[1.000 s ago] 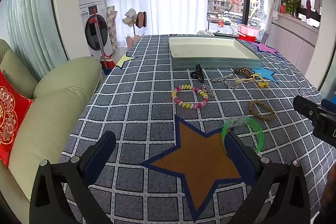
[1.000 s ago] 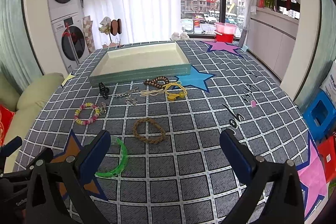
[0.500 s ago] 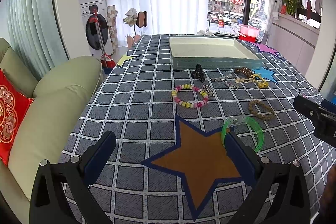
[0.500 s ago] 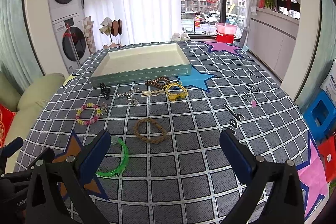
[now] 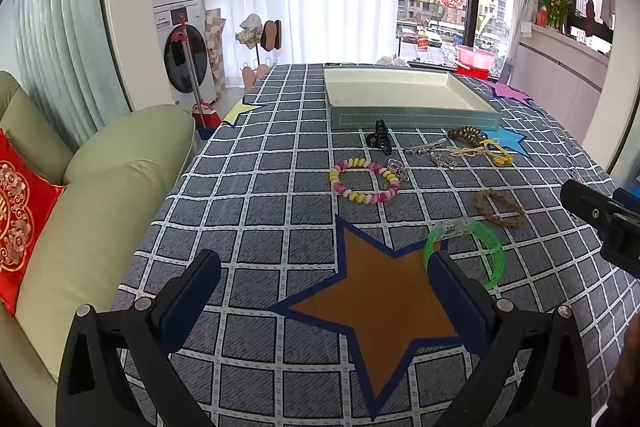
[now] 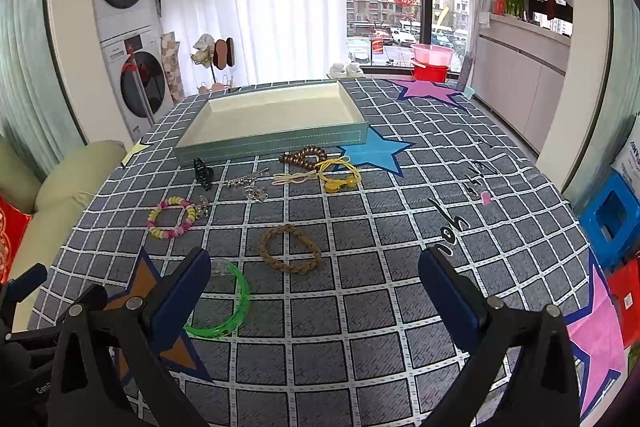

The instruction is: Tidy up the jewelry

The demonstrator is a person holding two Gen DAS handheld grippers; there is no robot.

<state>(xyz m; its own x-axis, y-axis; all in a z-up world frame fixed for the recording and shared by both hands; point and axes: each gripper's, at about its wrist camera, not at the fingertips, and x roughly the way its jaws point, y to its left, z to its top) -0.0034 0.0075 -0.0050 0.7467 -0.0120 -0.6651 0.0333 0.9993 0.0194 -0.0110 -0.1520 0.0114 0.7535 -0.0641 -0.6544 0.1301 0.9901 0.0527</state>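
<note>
Slight forward travel of the right gripper (image 6: 314, 293) is noted against the earlier frames, the items appearing marginally nearer; the left gripper (image 5: 326, 291) is unchanged. Both grippers are held with jaws spread wide and nothing between them, above the near edge of the table (image 6: 360, 355). A teal tray (image 6: 276, 107) is placed toward the far edge, with no jewelry seen inside it. Just in front of its near wall are laid a black hair clip (image 6: 203, 173), a silver chain (image 6: 250, 185), a brown bead bracelet (image 6: 302, 157) and a yellow cord piece (image 6: 338, 175). A pink-and-yellow bead bracelet (image 5: 363, 181) is found nearer the left edge. A braided brown bracelet (image 6: 289, 254) lies mid-table, and a green bangle (image 5: 466, 251) rests beside the orange star (image 5: 380, 311), partly hidden by the left gripper's right finger.
</note>
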